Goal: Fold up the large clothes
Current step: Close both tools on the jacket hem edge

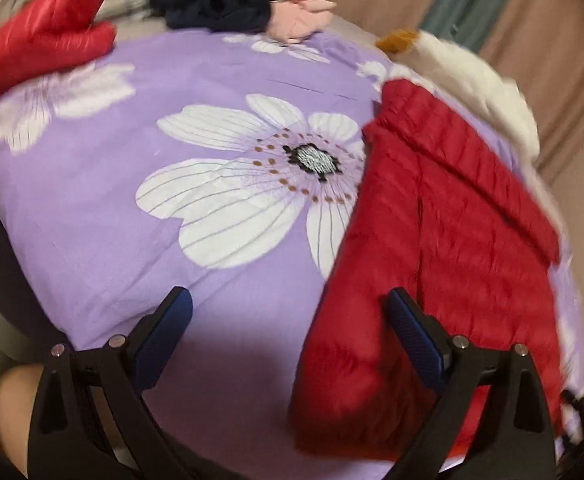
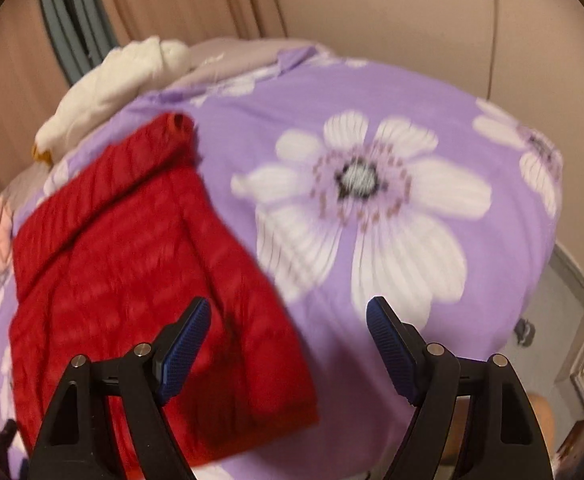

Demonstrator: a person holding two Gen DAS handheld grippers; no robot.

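Red quilted jacket (image 1: 431, 240) lies folded and flat on the bed, on a purple cover (image 1: 112, 200) with big white flowers.

In the left wrist view, the left tool (image 1: 290, 316) is at 6 o'clock, with both blue pads spread wide and nothing between them. The jacket begins just beside the right pad and runs up toward 2 o'clock; its near corner seems to pass behind that pad, but I cannot tell if they touch. Between the pads only the purple cover shows.

In the right wrist view, the right tool (image 2: 290, 326) is also at 6 o'clock and its pads are spread, holding nothing. Here the jacket (image 2: 132, 248) is under and behind the left pad and goes up toward 10 o'clock. The right pad is over bare cover, apart from the jacket.

Farther away in the left view, a second red padded garment (image 1: 44, 36) lies at 10 o'clock at the far edge of the bed. At 12 o'clock there is a dark navy garment (image 1: 220, 8) beside a pink one (image 1: 299, 20). A white fluffy item (image 1: 483, 80) lies at 2 o'clock, beyond the jacket, with curtains (image 1: 551, 40) behind it.
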